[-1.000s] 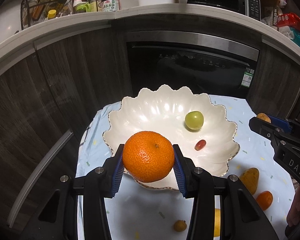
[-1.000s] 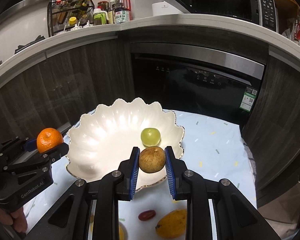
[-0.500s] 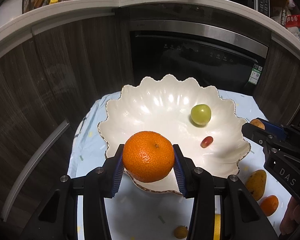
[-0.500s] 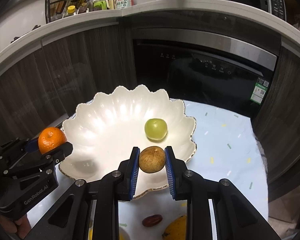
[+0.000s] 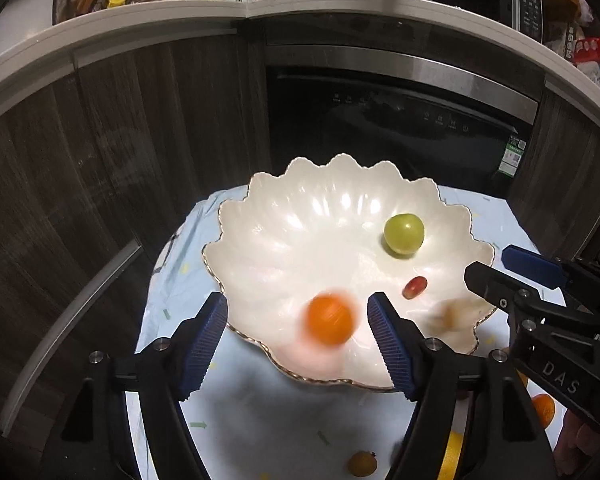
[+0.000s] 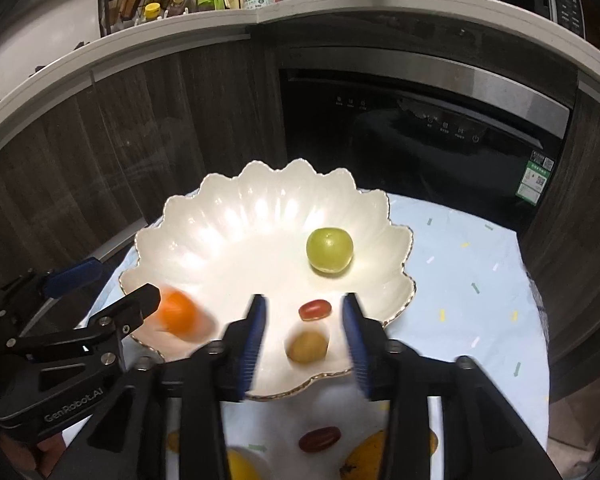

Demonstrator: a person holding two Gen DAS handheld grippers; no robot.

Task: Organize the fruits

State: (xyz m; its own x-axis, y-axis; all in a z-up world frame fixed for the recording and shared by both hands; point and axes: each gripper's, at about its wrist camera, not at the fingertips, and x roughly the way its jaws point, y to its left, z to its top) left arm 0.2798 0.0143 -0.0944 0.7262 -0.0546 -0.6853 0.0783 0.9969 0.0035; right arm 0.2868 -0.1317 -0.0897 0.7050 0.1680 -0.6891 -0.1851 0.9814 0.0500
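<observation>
Grippers point(image 5: 298, 340) point(image 6: 304, 340) angled down over bowl point(image 5: 340, 200), parted

- Your left wrist camera sits behind the left gripper point(image 5: 298, 334), angled down, close over the scalloped bowl point(image 5: 260, 216).
- Your right wrist camera looks likewise past the right gripper point(image 6: 303, 338).
- Both views share the bowl, the green fruit point(image 6: 329, 249) and the dark oven point(image 5: 400, 128).
</observation>
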